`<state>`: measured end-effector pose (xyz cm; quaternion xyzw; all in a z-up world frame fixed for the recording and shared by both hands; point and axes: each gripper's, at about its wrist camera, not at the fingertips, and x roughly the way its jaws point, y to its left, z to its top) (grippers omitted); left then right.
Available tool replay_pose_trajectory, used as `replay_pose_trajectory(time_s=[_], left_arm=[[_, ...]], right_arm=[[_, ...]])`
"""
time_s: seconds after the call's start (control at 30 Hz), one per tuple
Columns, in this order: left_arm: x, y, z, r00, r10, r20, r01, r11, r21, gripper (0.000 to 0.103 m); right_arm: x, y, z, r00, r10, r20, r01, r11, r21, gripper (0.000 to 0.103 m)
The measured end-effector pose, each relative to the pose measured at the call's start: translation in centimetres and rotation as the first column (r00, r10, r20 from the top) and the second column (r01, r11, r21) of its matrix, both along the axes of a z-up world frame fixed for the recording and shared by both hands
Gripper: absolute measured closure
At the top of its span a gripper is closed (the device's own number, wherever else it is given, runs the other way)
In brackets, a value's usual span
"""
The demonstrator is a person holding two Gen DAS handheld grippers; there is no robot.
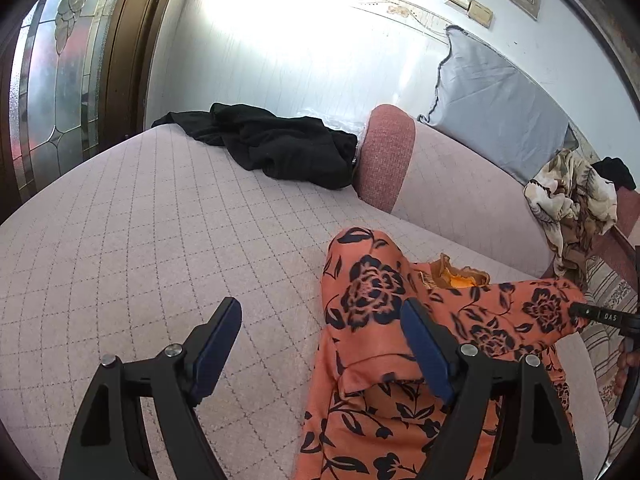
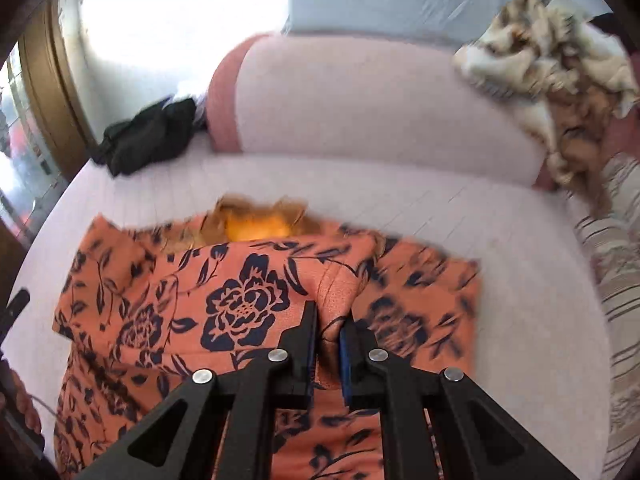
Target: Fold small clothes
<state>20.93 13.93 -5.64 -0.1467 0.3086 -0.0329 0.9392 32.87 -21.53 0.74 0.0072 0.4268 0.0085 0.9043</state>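
An orange garment with dark flower print lies on the pink quilted sofa seat, with a yellow-orange lining showing at its neck. My left gripper is open; its right finger rests over the garment's left edge, its left finger over bare seat. My right gripper is shut on a raised fold of the orange garment near its middle. The right gripper's tip also shows in the left wrist view on the garment's right sleeve.
A black garment lies crumpled at the seat's far end. A beige patterned cloth hangs over the pink backrest. A grey cushion leans on the wall. A striped cloth lies right.
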Motion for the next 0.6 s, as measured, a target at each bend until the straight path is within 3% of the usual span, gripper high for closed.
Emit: replay_pose_trajectory(time_s=[0.07,0.1,0.17,0.2,0.3,0.4,0.47,0.5,0.6], left_arm=[[0.4,-0.3,-0.4,1.0,-0.006,-0.015,0.006,1.0,0.005,0.021],[0.6,-0.6,-0.6,1.0,-0.011,-0.026,0.011,1.0,0.009,0.021],[1.1,-1.3,-1.0,0.999,-0.03,-0.042,0.031,0.999,0.018,0.021],[1.4,-1.7,-1.2,0.998,-0.042,-0.051,0.044,0.999,0.032,0.021],[2.0,-3.0,-2.1,0.994,-0.054,-0.092,0.063,0.993,0.099,0.021],[2.9,-3.9,-3.7,0.983,-0.061,-0.173,0.089,0.983,0.162,0.021],[3.5,-4.4,-5.0,0.97,-0.057,-0.236,0.106,0.974,0.199,0.021],[3.8,-4.6,-5.6,0.963,-0.057,-0.262,0.114,0.971,0.209,0.021],[4.0,-4.7,-6.3,0.954,-0.059,-0.295,0.125,0.97,0.21,0.021]], right_arm=[[-0.3,-2.3,-0.4,0.996,-0.081,0.023,0.082,0.995,-0.063,0.093],[-0.2,-3.5,-1.7,0.993,-0.117,-0.007,0.116,0.991,-0.064,0.092],[0.3,-5.5,-6.6,0.981,-0.101,-0.168,0.108,0.994,0.034,0.089],[0.2,-5.9,-8.7,0.971,-0.093,-0.22,0.105,0.994,0.04,0.089],[-1.0,-6.7,-9.9,0.971,-0.136,-0.197,0.155,0.984,0.083,0.084],[-1.5,-7.1,-8.0,0.977,-0.16,-0.142,0.175,0.98,0.1,0.079],[-1.8,-7.2,-6.4,0.98,-0.172,-0.104,0.182,0.979,0.092,0.055],[-1.6,-7.2,-5.9,0.978,-0.185,-0.098,0.193,0.978,0.084,0.025],[-1.7,-7.9,-4.3,0.971,-0.24,-0.02,0.241,0.969,0.062,0.023]])
